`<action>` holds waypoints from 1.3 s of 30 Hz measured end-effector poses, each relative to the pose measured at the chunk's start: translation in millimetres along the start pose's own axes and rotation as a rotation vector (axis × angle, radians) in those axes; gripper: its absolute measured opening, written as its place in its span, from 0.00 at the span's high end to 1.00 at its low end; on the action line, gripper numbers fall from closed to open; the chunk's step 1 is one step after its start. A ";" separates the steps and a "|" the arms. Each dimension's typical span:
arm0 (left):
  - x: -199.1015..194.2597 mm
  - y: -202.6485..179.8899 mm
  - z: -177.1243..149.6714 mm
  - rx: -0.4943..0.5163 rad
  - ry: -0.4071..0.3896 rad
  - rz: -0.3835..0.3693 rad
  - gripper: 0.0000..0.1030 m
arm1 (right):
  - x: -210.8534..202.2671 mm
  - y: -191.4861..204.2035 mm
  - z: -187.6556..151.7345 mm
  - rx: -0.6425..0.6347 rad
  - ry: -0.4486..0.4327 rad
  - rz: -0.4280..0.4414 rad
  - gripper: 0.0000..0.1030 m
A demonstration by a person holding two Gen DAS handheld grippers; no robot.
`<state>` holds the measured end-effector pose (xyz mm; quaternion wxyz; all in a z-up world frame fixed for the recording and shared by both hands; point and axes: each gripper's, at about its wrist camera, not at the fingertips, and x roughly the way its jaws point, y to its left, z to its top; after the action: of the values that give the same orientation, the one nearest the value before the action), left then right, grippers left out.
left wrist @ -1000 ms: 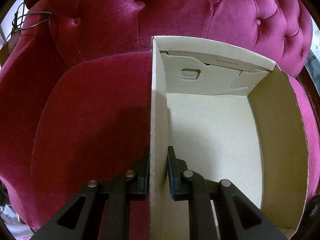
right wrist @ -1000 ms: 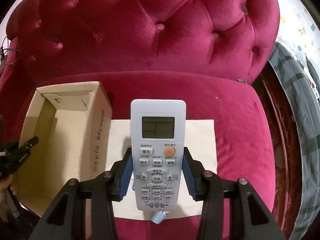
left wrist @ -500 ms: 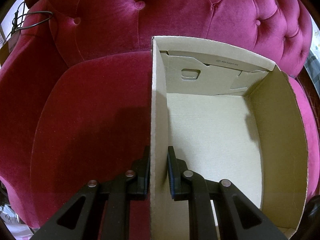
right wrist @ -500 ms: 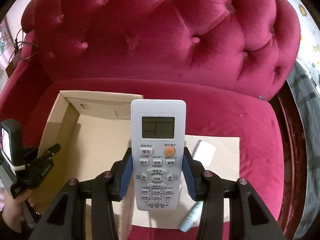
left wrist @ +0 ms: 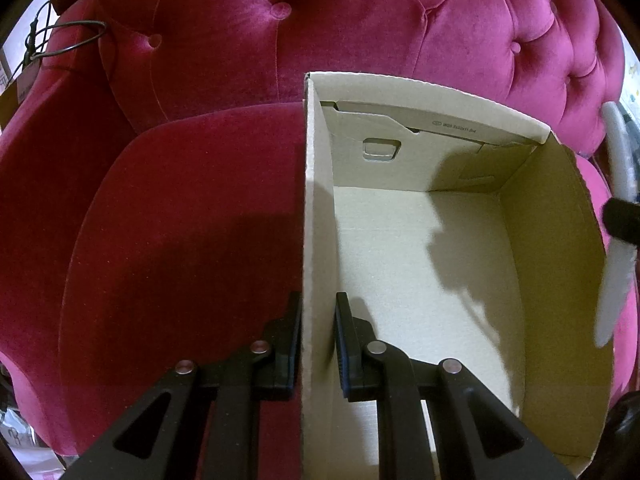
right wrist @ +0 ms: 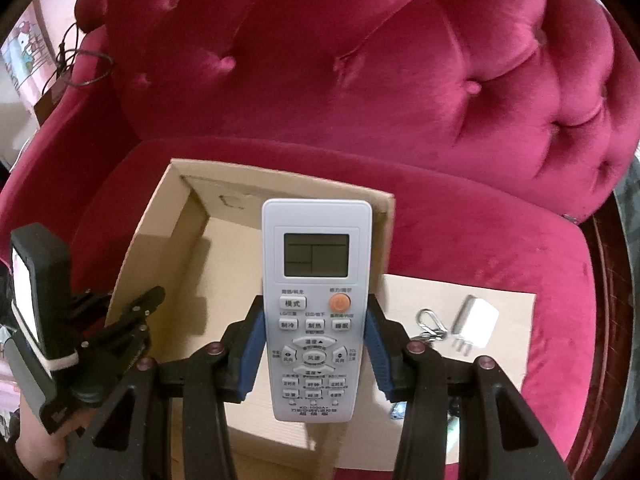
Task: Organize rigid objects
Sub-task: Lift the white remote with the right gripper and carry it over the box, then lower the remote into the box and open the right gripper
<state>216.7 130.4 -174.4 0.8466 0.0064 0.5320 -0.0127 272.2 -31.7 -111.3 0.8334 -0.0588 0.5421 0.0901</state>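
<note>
My right gripper [right wrist: 315, 344] is shut on a white air-conditioner remote [right wrist: 316, 280] with a grey screen and an orange button, its blue pads pressing both long sides. The remote hangs above the open cardboard box [right wrist: 188, 248] on the seat of the red velvet armchair [right wrist: 400, 80]. My left gripper [left wrist: 316, 320] is shut on the box's left wall [left wrist: 316, 200], one finger outside and one inside. It also shows at the left of the right wrist view, as the left gripper [right wrist: 132, 320]. The box floor [left wrist: 400, 260] is bare, with a shadow across it.
A flat cardboard sheet [right wrist: 512, 344] lies on the seat to the right of the box. On it are a white plug adapter [right wrist: 476, 326] and a metal carabiner with keys [right wrist: 430, 322]. A cable [right wrist: 80, 68] hangs over the left armrest.
My right gripper has carried the remote leftward, from above the flat sheet to above the box. Its shadow now falls inside the box. The left gripper has kept still.
</note>
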 end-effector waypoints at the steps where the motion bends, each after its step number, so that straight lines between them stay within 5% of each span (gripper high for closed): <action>1: 0.0 0.2 0.1 0.000 0.000 0.000 0.85 | 4.1 3.5 0.4 -0.003 0.006 0.003 0.52; 22: -0.1 -0.7 -0.1 0.003 0.001 0.000 0.84 | 84.2 40.9 3.0 -0.025 0.144 0.065 0.52; 39: -1.3 -0.6 -2.1 0.002 0.001 0.000 0.84 | 111.2 44.2 -4.0 -0.021 0.211 0.091 0.52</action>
<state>214.2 129.9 -174.1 0.8463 0.0073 0.5325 -0.0130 303.3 20.4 -214.6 0.7662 -0.0520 0.6278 0.1270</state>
